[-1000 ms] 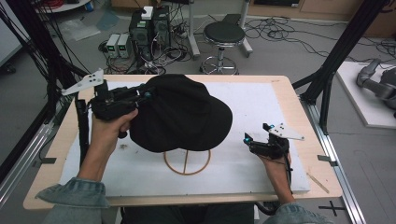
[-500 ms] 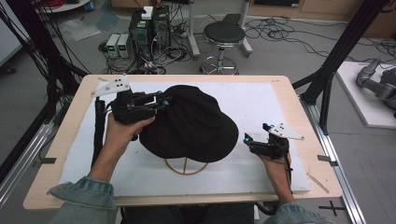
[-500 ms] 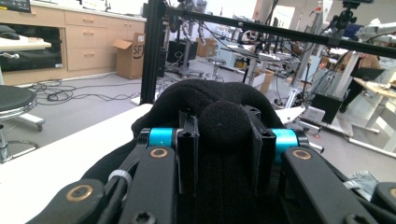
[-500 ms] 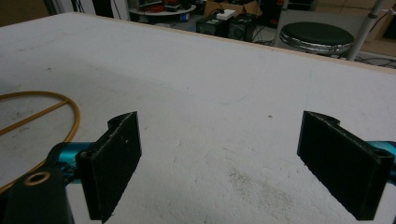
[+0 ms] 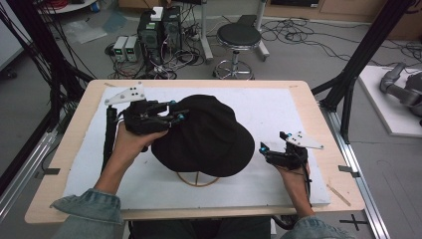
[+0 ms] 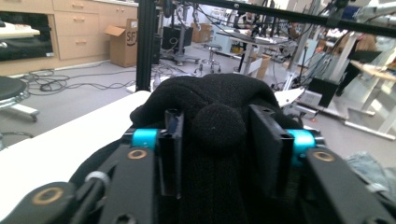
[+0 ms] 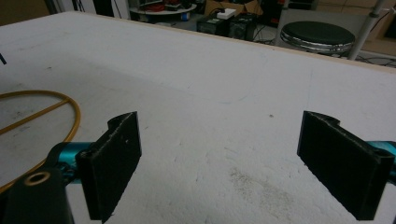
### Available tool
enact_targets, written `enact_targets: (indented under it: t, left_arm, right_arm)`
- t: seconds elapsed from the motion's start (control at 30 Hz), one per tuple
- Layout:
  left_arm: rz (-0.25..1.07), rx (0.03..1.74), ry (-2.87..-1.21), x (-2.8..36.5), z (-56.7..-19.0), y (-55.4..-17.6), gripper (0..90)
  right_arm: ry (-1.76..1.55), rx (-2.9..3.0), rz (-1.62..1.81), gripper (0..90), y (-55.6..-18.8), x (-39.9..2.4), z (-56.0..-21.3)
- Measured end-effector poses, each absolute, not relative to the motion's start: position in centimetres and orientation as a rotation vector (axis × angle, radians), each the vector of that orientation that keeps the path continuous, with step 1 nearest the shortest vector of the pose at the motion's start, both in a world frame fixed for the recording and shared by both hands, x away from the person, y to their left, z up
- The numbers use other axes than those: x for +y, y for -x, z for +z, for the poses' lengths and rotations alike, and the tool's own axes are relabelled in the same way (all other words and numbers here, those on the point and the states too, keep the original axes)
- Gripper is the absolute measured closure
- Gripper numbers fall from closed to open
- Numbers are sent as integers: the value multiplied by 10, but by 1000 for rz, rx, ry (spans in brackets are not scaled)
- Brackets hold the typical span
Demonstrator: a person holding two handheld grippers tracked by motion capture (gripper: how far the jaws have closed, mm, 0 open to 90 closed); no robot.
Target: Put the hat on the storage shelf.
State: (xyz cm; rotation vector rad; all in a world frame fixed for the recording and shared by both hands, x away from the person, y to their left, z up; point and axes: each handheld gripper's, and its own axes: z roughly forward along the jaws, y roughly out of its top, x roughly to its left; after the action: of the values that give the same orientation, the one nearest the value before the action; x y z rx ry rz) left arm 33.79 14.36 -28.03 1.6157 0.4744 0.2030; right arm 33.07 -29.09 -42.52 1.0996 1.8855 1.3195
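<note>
Black hat (image 5: 209,134), one, seemingly loose between parted left tongs (image 5: 180,113); right tongs (image 5: 263,148) wide open.

The hat (image 5: 206,134) is matt black cloth (fuzzy up close), on a rough white mat (image 5: 278,107) over pale wood.

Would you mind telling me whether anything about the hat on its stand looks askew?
Yes: the black hat sits off-centre on the wooden ring stand, sagging toward the left gripper, whose jaws have just been opening with a fold of fabric between them.
</note>
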Motion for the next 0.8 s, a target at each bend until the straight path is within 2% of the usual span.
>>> enact_targets:
  t: [0.3,0.53,0.8]
  left_arm:
    - [254,432,-1641,141,-283,-337,413]
    - [296,424,-1627,144,-281,-333,363]
    - [325,453,-1595,159,-279,-332,352]
  right_arm:
    - [-1099,1887,1317,134,-331,-291,-425]
    - [-1104,1884,1318,133,-331,-292,-425]
    - [-1100,1881,1315,133,-332,-292,-425]
